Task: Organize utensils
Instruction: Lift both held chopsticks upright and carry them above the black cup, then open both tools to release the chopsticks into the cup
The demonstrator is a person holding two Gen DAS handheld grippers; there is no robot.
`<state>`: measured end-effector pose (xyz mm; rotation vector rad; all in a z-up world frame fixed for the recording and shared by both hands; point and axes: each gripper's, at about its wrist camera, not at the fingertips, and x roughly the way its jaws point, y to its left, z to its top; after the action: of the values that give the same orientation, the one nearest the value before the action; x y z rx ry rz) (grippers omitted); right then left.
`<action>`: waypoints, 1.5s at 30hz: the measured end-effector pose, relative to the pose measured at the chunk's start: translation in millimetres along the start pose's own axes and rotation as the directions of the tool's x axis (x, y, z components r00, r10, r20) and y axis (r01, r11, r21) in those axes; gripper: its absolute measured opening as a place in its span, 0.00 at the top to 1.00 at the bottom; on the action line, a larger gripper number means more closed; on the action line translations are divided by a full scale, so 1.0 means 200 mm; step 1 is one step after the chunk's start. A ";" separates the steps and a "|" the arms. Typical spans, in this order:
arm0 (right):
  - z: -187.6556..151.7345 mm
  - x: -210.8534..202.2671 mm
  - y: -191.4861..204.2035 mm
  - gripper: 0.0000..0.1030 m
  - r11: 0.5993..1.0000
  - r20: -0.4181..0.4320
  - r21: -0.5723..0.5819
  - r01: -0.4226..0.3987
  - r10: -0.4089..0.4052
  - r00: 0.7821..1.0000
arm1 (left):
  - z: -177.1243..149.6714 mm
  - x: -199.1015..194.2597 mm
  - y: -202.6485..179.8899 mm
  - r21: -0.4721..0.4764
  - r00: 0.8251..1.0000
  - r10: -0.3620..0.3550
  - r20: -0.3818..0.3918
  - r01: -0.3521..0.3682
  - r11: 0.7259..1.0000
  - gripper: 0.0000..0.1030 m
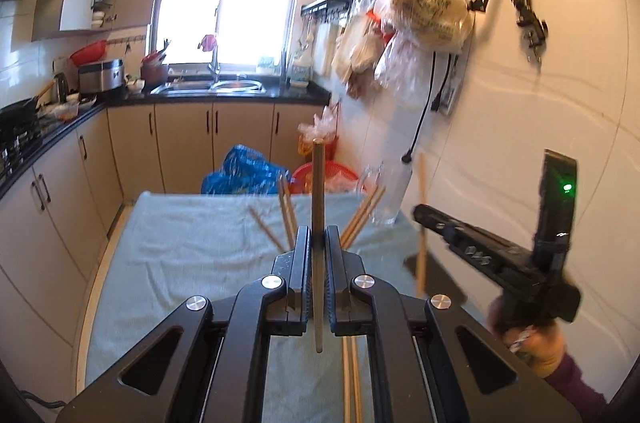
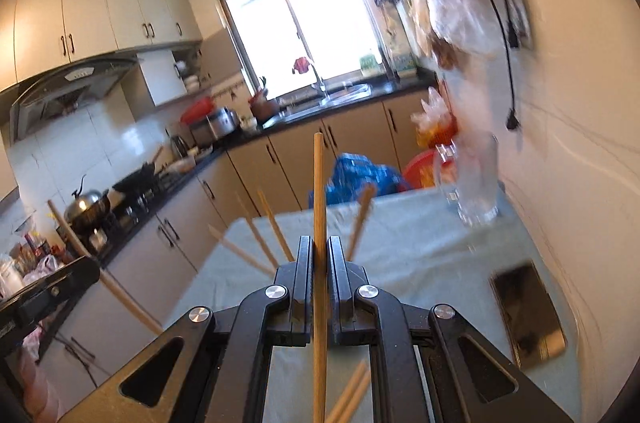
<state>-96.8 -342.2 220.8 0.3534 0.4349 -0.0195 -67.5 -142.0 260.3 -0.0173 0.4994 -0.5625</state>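
The left claw (image 1: 318, 243) is clamped on a chopstick (image 1: 318, 191). The right claw (image 2: 320, 251) grips another stick (image 2: 319, 191). Loose sticks (image 1: 288, 211) lie mid-worktop (image 1: 180, 255).

A kitchen seen from the right gripper (image 2: 319, 255), whose two black jaws were clamped on one light wooden chopstick (image 2: 319, 207) standing upright between them. Below lay a table (image 2: 420, 247) under a pale blue-grey cloth, with more chopsticks (image 2: 276, 227) scattered on it, fanned out just beyond the jaws. A clear glass (image 2: 476, 183) stood at the table's far right corner, near the white wall. A dark phone (image 2: 528, 315) lay flat at the right edge. At the left edge, part of the left gripper (image 2: 48, 291) showed with another chopstick (image 2: 108, 283) slanting past it.
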 end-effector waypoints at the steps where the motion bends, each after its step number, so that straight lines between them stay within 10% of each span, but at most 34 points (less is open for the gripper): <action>1: 0.04 0.03 0.03 0.93 1.000 0.024 -0.016 0.013 -0.013 1.000 | 0.03 0.02 0.00 -0.002 1.000 0.005 0.007 -0.005 1.000 0.94; 15: 0.24 0.47 0.12 0.93 0.991 0.194 -0.015 0.133 -0.128 0.973 | 0.22 0.48 0.10 -0.046 0.999 0.043 -0.025 -0.044 0.998 0.94; 26: 0.13 0.66 0.02 0.93 0.986 0.117 -0.011 0.166 -0.163 0.980 | 0.15 0.69 0.13 -0.061 0.994 0.026 -0.107 -0.032 0.998 0.94; 33: 0.12 0.65 0.02 0.85 0.989 0.080 -0.021 0.145 -0.143 0.987 | 0.12 0.62 0.12 -0.070 0.994 0.035 -0.105 -0.042 0.997 0.94; 45: 0.17 0.21 0.17 0.51 0.991 0.144 -0.069 0.119 -0.108 0.984 | 0.05 0.08 0.10 -0.036 0.993 0.110 0.033 -0.109 0.993 0.50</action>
<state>-40.5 -319.6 243.6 0.2488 0.3155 -0.1376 -41.2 -135.7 258.0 -0.0323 0.4734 -0.4451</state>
